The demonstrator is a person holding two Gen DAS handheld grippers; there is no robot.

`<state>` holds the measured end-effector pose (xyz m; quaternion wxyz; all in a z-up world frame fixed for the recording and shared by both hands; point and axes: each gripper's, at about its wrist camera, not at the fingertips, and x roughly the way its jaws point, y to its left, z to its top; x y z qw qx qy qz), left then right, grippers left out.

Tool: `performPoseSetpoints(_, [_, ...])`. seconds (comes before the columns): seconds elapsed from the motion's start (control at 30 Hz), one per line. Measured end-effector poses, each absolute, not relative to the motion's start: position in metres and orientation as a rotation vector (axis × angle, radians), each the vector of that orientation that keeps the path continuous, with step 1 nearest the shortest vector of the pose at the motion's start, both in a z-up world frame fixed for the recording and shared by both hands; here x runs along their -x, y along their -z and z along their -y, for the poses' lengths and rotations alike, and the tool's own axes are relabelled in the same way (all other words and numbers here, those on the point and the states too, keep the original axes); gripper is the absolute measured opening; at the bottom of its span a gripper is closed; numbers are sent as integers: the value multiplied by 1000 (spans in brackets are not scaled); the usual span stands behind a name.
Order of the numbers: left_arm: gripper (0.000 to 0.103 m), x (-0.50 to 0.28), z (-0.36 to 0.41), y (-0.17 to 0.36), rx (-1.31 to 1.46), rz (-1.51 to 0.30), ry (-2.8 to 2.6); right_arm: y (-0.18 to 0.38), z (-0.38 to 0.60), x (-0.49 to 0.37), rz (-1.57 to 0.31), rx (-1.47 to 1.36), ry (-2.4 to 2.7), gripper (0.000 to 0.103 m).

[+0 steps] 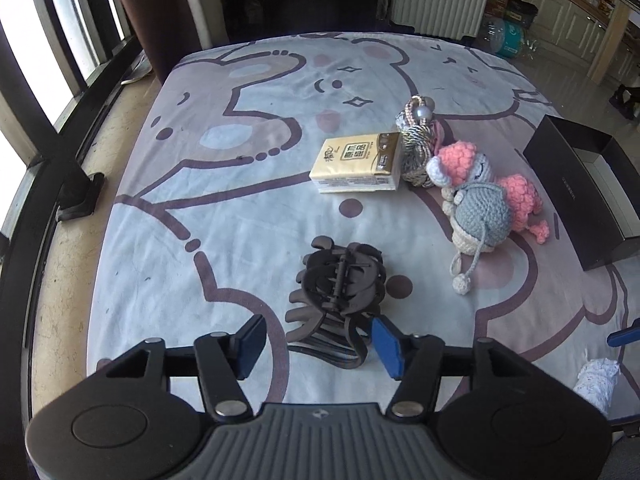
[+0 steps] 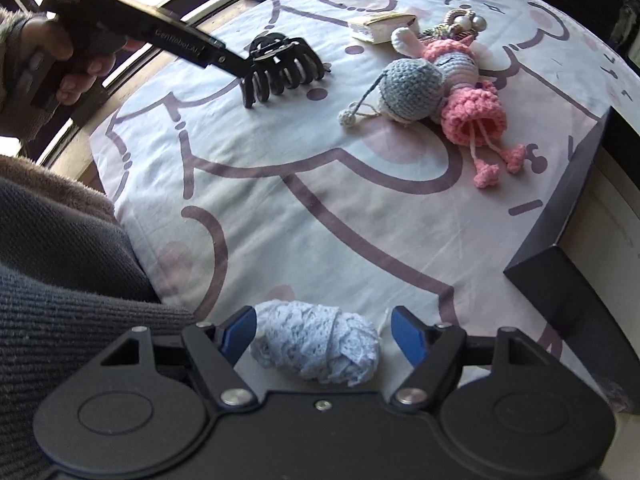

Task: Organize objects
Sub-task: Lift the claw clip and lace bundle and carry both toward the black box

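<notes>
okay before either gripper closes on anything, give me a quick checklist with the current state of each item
1. Left gripper open: ok, pads apart.
2. Hair clip between the left fingers: ok, its near end sits in the gap, lying on the cloth.
3. Right gripper open: ok, pads apart.
4. Lace roll between the right fingers: ok, though contact with either pad cannot tell.
5. Black box open to receive items: ok, no lid on it; contents cannot tell.
6. Doll, tissue pack and cord bundle out of both grippers' way: ok, they lie farther back.
</notes>
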<state>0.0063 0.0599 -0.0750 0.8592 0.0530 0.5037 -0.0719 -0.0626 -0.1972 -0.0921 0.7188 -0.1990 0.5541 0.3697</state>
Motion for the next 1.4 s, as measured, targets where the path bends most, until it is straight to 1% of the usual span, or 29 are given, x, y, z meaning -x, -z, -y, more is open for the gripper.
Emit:
performPoseSetpoints(0.07, [67,-9,-56,74,-149,-1047,176,92,194,64,-1221,533,-864,76])
performPoseSetpoints(0.17, [67,-14,-50,75,-180,-1052,205,92,188,65,-1219,669,-935,76])
performPoseSetpoints(0.27, [67,-20,-46,79,-185,-1066,218,92,180,70,-1194,833,-1007,72])
performPoseSetpoints(0.33, [67,-23,-42,83,-189,-1074,231,93,175,76,-1161,934,-1043,68])
performPoseSetpoints(0.43, [67,-27,-38,87,-198,-1076,234,97,166,88,-1088,1076,-1103,67])
performPoseSetpoints(0.57, [67,-35,-37,90,-182,-1082,213,105,157,101,-1033,1167,-1203,66])
performPoseSetpoints(0.6, [66,-37,-37,91,-172,-1083,206,109,155,103,-1035,1177,-1221,64])
performPoseSetpoints(0.67, [65,-39,-38,92,-159,-1085,198,116,152,106,-1065,1169,-1249,56])
performPoseSetpoints(0.7, [65,-40,-38,92,-155,-1086,194,119,152,106,-1094,1148,-1260,44])
performPoseSetpoints(0.73, [63,-41,-38,93,-154,-1087,193,121,152,105,-1116,1125,-1258,42])
performPoseSetpoints(0.77, [58,-41,-38,94,-153,-1090,192,121,152,104,-1122,1104,-1248,42])
performPoseSetpoints(0.8, [56,-42,-38,95,-153,-1095,189,121,153,103,-1127,1086,-1244,41])
performPoseSetpoints(0.87, [53,-42,-37,96,-165,-1094,178,119,155,98,-1152,1034,-1224,40])
performPoseSetpoints(1.03, [51,-43,-38,96,-170,-1093,182,112,158,86,-1172,931,-1151,39])
performPoseSetpoints(1.13, [47,-43,-36,94,-177,-1088,184,108,157,79,-1181,870,-1107,39])
performPoseSetpoints(1.4, [46,-40,-36,91,-152,-1087,142,104,157,63,-1191,716,-949,39])
